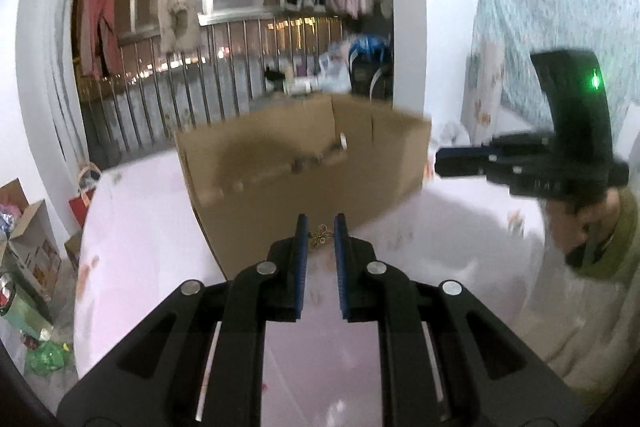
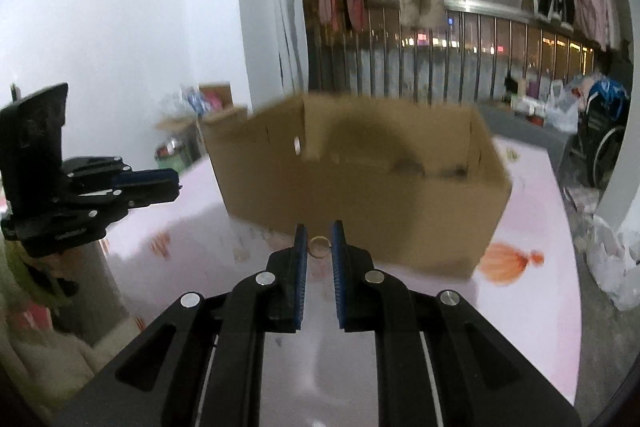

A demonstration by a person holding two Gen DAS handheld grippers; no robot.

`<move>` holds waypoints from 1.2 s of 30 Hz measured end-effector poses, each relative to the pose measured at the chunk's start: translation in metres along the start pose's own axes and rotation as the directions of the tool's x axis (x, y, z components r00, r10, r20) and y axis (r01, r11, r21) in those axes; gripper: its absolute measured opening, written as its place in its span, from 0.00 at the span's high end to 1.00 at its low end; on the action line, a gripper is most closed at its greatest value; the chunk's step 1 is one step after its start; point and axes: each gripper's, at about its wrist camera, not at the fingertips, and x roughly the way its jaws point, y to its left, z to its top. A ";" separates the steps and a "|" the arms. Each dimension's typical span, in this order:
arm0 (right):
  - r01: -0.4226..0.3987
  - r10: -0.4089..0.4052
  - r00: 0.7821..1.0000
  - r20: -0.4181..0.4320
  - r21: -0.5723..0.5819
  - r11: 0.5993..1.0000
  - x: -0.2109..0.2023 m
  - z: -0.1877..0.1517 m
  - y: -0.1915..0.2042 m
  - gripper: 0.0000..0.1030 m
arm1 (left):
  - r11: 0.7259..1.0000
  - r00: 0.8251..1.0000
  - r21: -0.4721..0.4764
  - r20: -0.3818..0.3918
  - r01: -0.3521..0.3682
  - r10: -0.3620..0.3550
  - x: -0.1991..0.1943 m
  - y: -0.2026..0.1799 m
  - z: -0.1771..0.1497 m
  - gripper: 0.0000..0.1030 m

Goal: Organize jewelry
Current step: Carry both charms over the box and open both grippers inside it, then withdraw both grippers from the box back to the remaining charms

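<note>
Jewelry is tiny, light, fragile: we pinch a butterfly charm [image 1: 320,235] in left gripper [image 1: 321,233] tips and a ring [image 2: 319,246] in right gripper [image 2: 320,241], above table [image 2: 536,211] near cardboard box [image 2: 360,183].

No lettering is legible in either view: the cardboard box [image 2: 360,179] bears no readable print, and faint marks on the gripper housings are blurred beyond reading.
</note>
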 end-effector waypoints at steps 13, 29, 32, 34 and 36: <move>-0.145 0.149 0.987 -0.051 0.083 0.986 0.085 0.085 -0.033 0.88 | 0.999 0.997 0.032 -0.064 -0.029 0.031 0.076 0.048 0.067 0.89; -0.121 0.159 0.968 -0.192 0.198 0.973 0.144 0.085 -0.058 0.78 | 0.998 0.976 -0.014 -0.212 -0.055 0.051 0.141 0.083 0.065 0.76; -0.110 0.145 0.976 -0.162 0.206 0.972 0.133 0.086 -0.065 0.78 | 0.998 0.979 -0.023 -0.195 -0.062 0.057 0.134 0.084 0.067 0.76; -0.106 0.138 0.980 -0.145 0.204 0.973 0.127 0.089 -0.070 0.78 | 0.997 0.983 -0.042 -0.173 -0.063 0.055 0.127 0.086 0.069 0.76; -0.103 0.128 0.984 -0.122 0.190 0.976 0.116 0.090 -0.070 0.78 | 0.997 0.987 -0.053 -0.154 -0.062 0.053 0.120 0.086 0.071 0.76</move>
